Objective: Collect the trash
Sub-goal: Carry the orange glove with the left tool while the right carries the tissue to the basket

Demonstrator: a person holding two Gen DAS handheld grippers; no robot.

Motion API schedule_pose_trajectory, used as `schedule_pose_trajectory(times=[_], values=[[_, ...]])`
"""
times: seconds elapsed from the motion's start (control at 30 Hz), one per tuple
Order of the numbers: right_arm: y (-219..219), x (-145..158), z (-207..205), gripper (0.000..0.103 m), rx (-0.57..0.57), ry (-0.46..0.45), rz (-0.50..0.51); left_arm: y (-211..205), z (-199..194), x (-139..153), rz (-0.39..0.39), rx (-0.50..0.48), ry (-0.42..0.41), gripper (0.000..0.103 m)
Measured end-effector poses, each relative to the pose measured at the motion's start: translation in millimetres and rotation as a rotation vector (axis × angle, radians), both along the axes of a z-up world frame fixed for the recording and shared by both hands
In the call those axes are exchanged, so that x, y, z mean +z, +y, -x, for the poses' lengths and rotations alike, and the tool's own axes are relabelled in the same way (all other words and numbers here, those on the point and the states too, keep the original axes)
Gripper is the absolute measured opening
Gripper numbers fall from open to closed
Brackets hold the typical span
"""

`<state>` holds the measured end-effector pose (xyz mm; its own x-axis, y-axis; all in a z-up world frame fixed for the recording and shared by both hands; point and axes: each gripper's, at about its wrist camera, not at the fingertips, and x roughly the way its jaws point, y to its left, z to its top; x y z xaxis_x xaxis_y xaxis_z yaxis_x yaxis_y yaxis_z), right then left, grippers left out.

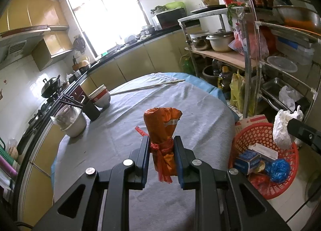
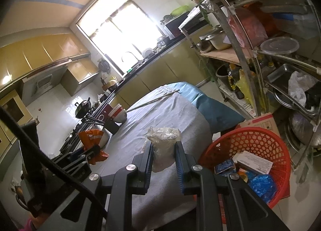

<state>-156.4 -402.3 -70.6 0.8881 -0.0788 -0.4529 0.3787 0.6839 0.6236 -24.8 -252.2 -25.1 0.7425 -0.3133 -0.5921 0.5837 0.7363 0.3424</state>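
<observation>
My left gripper (image 1: 161, 144) is shut on an orange bag tied with red string (image 1: 162, 128), held above the grey-clothed table (image 1: 120, 130). My right gripper (image 2: 163, 146) is shut on a crumpled white plastic bag (image 2: 163, 140), held over the table's right side. The right gripper and its white bag (image 1: 282, 128) show at the right of the left wrist view, above the red basket (image 1: 258, 132). The left gripper with the orange bag (image 2: 92, 136) shows at the left of the right wrist view. The red basket (image 2: 250, 136) sits low beside the table and holds boxes and a blue bag (image 2: 260, 184).
On the table's far left stand a covered pot (image 1: 72, 120), stacked bowls (image 1: 101, 96) and a black holder with chopsticks (image 1: 91, 110). A long stick (image 1: 148, 86) lies at the far edge. A metal shelf rack (image 1: 280, 50) full of kitchenware stands on the right behind the basket.
</observation>
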Motion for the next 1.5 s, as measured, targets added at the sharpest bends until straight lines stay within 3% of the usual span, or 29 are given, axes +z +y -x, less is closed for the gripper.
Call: schedule_pose_trajectory(times=[1.5], values=[[-47.7, -36.4, 54.1, 0.023, -0.134, 0.0, -0.112, -69.4, 45.9, -30.0, -0.113, -0.129, 0.002, 0.025]])
